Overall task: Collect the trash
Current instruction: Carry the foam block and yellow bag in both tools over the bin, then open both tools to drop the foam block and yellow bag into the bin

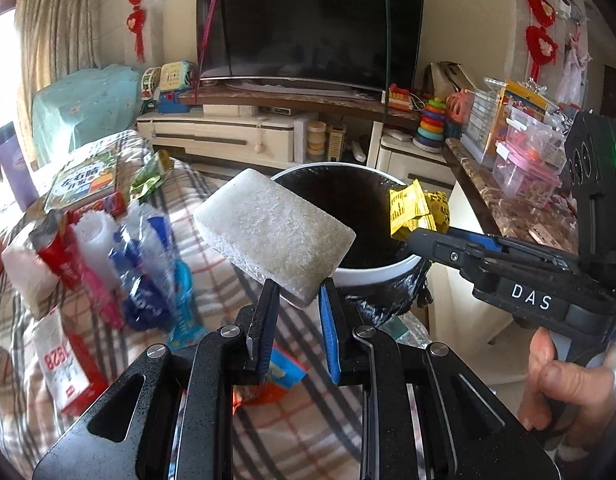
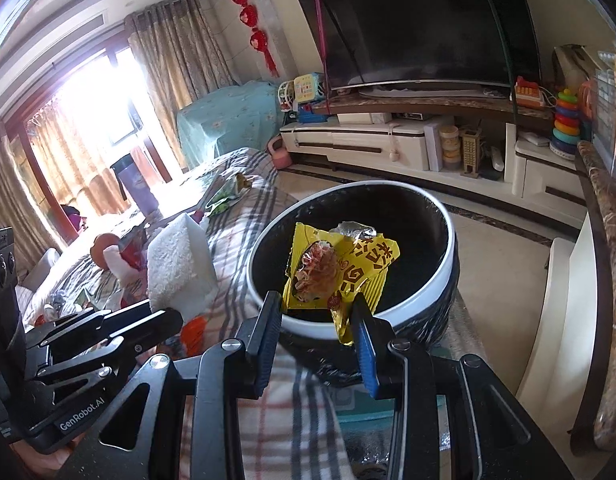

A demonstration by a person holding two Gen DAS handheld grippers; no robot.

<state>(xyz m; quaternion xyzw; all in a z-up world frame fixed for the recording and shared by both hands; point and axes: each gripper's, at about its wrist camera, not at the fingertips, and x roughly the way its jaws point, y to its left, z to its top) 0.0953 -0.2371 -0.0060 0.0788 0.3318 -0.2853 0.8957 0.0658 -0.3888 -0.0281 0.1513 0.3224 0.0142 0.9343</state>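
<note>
A white foam block (image 1: 274, 236) is held up in my left gripper (image 1: 296, 296), which is shut on its near corner, just left of the bin's near rim. The same foam block (image 2: 180, 264) shows at the left of the right wrist view, with the left gripper (image 2: 164, 316) below it. My right gripper (image 2: 316, 312) is shut on a crumpled yellow snack wrapper (image 2: 340, 268) over the open mouth of the white-rimmed bin (image 2: 448, 216) lined with a black bag. In the left wrist view the yellow wrapper (image 1: 418, 210) hangs over the bin (image 1: 372, 274) from the right gripper (image 1: 414, 238).
More litter lies on the plaid cloth (image 1: 228, 280): a crushed blue-and-white bottle (image 1: 148, 264), red wrappers (image 1: 80, 276), a green wrapper (image 1: 148, 178) and a book (image 1: 84, 178). A marble counter (image 1: 504, 204) with plastic boxes is right of the bin. A TV (image 1: 308, 24) on its stand is behind.
</note>
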